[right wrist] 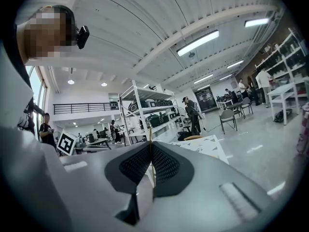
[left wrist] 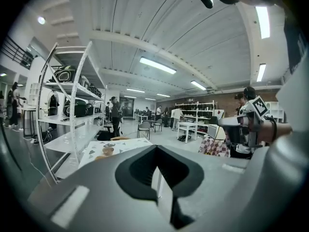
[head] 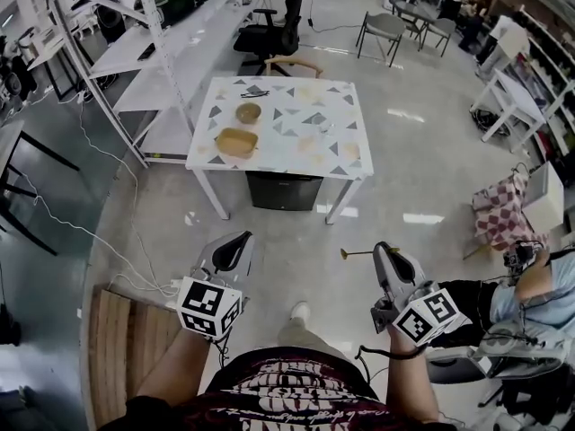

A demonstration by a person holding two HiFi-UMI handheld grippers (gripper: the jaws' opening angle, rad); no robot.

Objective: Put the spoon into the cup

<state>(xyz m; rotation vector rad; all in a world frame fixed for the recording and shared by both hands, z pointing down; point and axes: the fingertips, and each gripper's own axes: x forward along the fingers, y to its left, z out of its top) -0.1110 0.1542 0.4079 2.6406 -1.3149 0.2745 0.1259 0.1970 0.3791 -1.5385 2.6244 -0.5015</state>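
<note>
My right gripper (head: 384, 250) is shut on a thin wooden spoon (head: 355, 252) that sticks out to the left over the floor. In the right gripper view the spoon's handle (right wrist: 150, 153) shows as a thin edge pinched between the closed jaws. My left gripper (head: 241, 238) is shut and holds nothing; its jaws meet in the left gripper view (left wrist: 157, 151). A small wooden cup (head: 249, 112) stands far ahead on the white patterned table (head: 305, 155), with a wider wooden bowl (head: 236, 142) just in front of it. Both grippers hang well short of the table.
A metal shelf rack (head: 153, 52) stands left of the table and a black office chair (head: 265, 36) behind it. A dark box (head: 283, 191) sits under the table. A wooden pallet (head: 130, 344) lies at my lower left. A seated person (head: 530, 294) is at my right.
</note>
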